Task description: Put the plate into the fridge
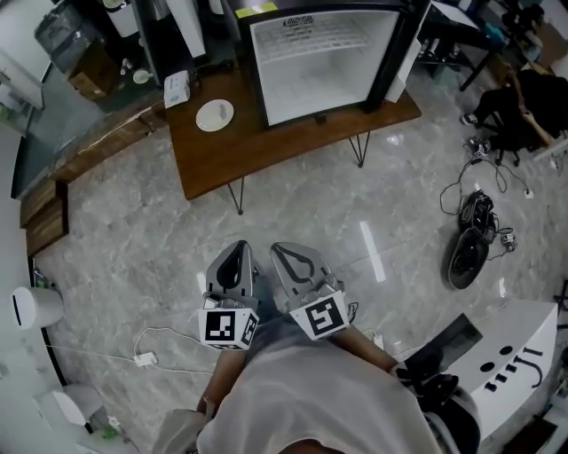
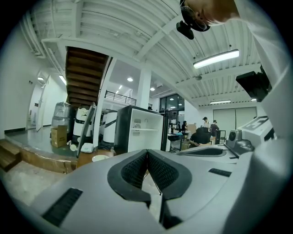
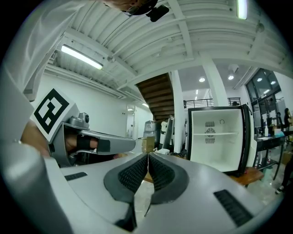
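Item: plate (image 1: 215, 114), white, on the counter (image 1: 266, 146) just left of the fridge (image 1: 324, 62), whose door is open.
Tools: left claw (image 2: 147, 151) and right claw (image 3: 148, 155), both closed, empty, well short of the counter.
Status: not begun; approach, pickup and placement outstanding.

You can't read any words or numbers here. The fridge (image 1: 319, 84) has a label (image 1: 300, 23) with lines of print at the top of its inside, but the print is too small to read. The cubes on your left gripper (image 1: 238, 249) and right gripper (image 1: 282, 252) show only black-and-white square patterns.
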Available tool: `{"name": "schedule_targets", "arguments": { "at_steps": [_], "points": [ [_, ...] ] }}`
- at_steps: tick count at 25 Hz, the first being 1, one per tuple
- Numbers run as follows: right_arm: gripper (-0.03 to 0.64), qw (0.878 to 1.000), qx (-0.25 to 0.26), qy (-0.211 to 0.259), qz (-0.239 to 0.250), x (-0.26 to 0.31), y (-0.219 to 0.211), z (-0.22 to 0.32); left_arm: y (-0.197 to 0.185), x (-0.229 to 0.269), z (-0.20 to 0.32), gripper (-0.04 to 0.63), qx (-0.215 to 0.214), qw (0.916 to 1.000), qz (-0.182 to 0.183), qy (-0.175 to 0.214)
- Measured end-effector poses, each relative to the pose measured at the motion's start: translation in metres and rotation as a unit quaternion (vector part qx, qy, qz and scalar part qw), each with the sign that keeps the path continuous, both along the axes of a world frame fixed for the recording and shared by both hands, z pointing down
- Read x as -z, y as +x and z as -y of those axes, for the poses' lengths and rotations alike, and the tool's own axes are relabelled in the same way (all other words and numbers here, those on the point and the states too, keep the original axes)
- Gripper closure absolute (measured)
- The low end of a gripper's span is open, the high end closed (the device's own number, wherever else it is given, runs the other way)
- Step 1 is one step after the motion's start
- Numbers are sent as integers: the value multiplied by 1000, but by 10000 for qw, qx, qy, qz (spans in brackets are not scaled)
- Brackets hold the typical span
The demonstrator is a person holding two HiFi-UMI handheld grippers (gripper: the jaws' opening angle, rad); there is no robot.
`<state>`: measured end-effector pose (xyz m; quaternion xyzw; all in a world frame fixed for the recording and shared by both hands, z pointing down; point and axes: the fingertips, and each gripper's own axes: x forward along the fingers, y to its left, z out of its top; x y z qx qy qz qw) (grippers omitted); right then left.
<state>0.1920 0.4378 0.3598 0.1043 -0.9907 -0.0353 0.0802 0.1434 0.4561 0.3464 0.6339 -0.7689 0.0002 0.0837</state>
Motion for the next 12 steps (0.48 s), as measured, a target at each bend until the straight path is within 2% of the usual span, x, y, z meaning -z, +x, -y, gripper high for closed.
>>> {"name": "schedule_targets", "arguments": {
  "at_steps": [3,6,9,12],
  "points": [
    [598,9994,-98,91,-328,-14,-38,31,-44,-9,29,577,63,10000,-70,-25],
    [598,9970,-202,253,-704,-31,-95,64,-105,-22,66,577,48,9997,-247,-56],
    [598,9956,-217,221,-882,-38,-175,106,-190,-26,116,577,-64,9995,-312,-56],
    [598,9931,-436,134,-1080,-38,-272,158,-294,-24,169,577,-158,9993,-332,-21]
  ]
}}
